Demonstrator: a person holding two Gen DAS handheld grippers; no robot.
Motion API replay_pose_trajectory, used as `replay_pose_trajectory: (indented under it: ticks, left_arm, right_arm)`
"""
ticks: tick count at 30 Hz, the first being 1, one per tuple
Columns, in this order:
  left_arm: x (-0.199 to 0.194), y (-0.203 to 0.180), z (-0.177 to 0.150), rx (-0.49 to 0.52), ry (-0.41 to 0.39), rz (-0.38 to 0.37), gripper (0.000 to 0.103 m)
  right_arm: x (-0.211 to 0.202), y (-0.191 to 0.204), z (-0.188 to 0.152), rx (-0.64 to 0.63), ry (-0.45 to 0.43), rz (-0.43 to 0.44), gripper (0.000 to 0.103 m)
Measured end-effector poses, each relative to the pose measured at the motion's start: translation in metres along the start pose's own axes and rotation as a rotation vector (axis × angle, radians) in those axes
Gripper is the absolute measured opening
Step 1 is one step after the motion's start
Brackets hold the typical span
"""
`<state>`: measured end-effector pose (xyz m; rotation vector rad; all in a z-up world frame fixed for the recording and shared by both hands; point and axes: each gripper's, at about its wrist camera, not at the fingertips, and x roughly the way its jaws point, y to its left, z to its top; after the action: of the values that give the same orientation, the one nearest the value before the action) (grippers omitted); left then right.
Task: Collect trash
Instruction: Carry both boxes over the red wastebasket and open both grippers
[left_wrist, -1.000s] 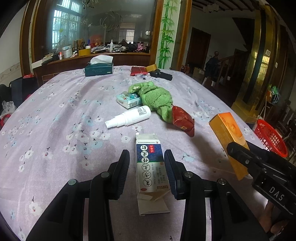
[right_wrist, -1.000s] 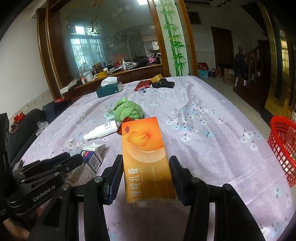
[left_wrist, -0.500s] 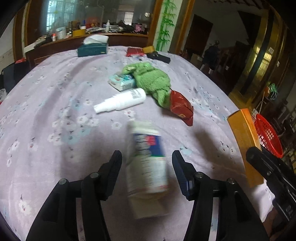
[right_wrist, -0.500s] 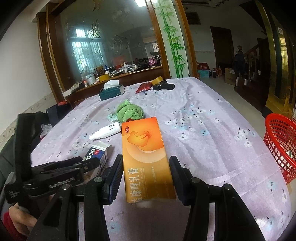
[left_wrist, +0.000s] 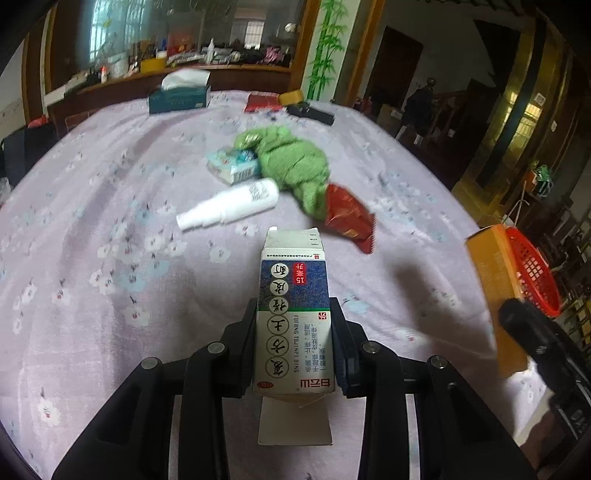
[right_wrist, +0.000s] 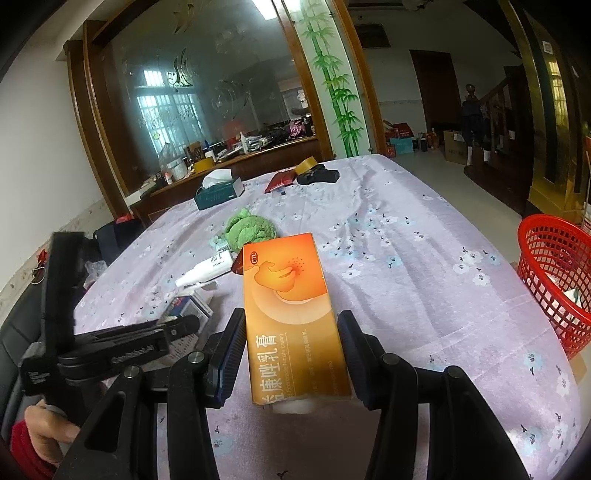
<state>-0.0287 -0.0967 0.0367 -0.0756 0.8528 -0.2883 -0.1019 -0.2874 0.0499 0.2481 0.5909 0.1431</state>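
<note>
Left wrist view: the left tongs (left_wrist: 293, 332) are closed on a blue and white box (left_wrist: 293, 314), both pads pressed against its sides, holding it above the worktop (left_wrist: 92, 221). Beyond the box, on the lilac flowered cloth, lie a white spray bottle (left_wrist: 231, 208), a small pale box (left_wrist: 232, 166), a green cloth (left_wrist: 295, 166) and a red wrapper (left_wrist: 347, 218). To the right of the box, past the worktop's edge, stands a red basket (left_wrist: 535, 273).

Right wrist view: the right tongs (right_wrist: 291, 350) hold an orange box (right_wrist: 291, 317) between their pads, which touch both its long sides. The red basket (right_wrist: 554, 273) stands to the right of the orange box, beyond the worktop's edge, with some pale scraps already inside.

Judging by this, two boxes are picked up but not yet dropped in; the bottle, the pale box and the wrapper are left to collect.
</note>
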Motion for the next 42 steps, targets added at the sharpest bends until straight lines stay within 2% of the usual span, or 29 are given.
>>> replay_pose_trajectory:
  ticks: [8, 15, 24, 31, 38, 39, 40, 42]
  left_arm:
    - [-0.021, -0.036, 0.014, 0.062, -0.040, -0.078, 0.033]
    - [-0.023, -0.087, 0.026, 0.142, -0.041, -0.152, 0.033]
    - [-0.011, -0.189, 0.047, 0.251, -0.023, -0.316, 0.033]
    - [0.028, -0.283, 0.060, 0.295, 0.058, -0.450, 0.033]
    - [0.080, -0.361, 0.065, 0.327, 0.123, -0.496, 0.033]
    - [0.087, -0.367, 0.065, 0.323, 0.135, -0.487, 0.038]
    - [0.092, -0.370, 0.066, 0.313, 0.145, -0.485, 0.048]
    - [0.095, -0.368, 0.068, 0.292, 0.146, -0.498, 0.056]
  right_arm:
    - [-0.015, -0.017, 0.002, 0.044, -0.025, -0.011, 0.054]
    - [-0.045, -0.058, 0.012, 0.126, -0.081, -0.051, 0.054]
    - [-0.109, -0.155, 0.028, 0.290, -0.200, -0.151, 0.055]
    - [-0.138, -0.237, 0.042, 0.433, -0.221, -0.165, 0.055]
    - [-0.142, -0.292, 0.051, 0.536, -0.240, -0.178, 0.055]
    - [-0.142, -0.298, 0.052, 0.544, -0.239, -0.184, 0.055]
    - [-0.141, -0.304, 0.053, 0.550, -0.239, -0.190, 0.055]
    - [-0.136, -0.310, 0.057, 0.560, -0.234, -0.197, 0.055]
